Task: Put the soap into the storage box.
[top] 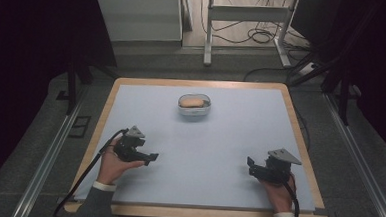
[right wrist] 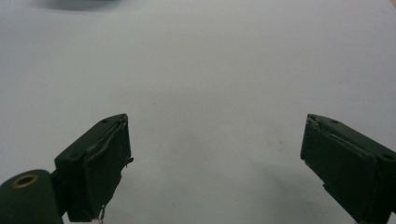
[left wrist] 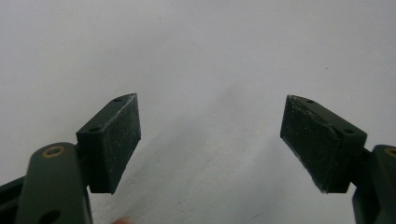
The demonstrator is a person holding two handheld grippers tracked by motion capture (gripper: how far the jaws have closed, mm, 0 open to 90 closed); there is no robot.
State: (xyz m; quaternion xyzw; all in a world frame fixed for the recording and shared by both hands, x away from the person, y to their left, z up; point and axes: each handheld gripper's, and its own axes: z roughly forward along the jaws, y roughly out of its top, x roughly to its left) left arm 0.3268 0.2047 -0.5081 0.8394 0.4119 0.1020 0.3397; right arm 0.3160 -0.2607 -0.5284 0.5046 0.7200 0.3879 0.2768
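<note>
Left gripper (top: 151, 158): held in the person's left hand (top: 112, 165) low over the near-left part of the table (top: 218, 155). In the left gripper view its jaws stand wide apart, and the pale surface shows bare between the two black pads (left wrist: 116, 140). Nothing is gripped and nothing touches either pad. The high view shows the jaws pointing toward the table's middle, with a black cable (top: 85, 175) trailing from the gripper back over the near-left edge.

Right gripper (top: 252, 166): held in the person's right hand (top: 279, 193) over the near-right part of the table, with the grey three-cornered plate on top. In the right gripper view its jaws likewise stand wide, with only bare tabletop between the pads (right wrist: 100, 168). Nothing is held. In the high view its jaws point toward the left gripper; the two grippers are well apart, with open surface between them.

Object of the work: a small oval dish (top: 194, 106) with a pale rim stands on the far middle of the table, beyond both grippers and roughly midway between them. A tan, rounded item (top: 191, 102) lies inside it; what it is cannot be told. The dish is well clear of either gripper.

Surroundings: the table has a light blue-grey top with a wooden border (top: 100, 128). Beyond its far edge stands a metal frame (top: 245, 21) with cables on the floor.
</note>
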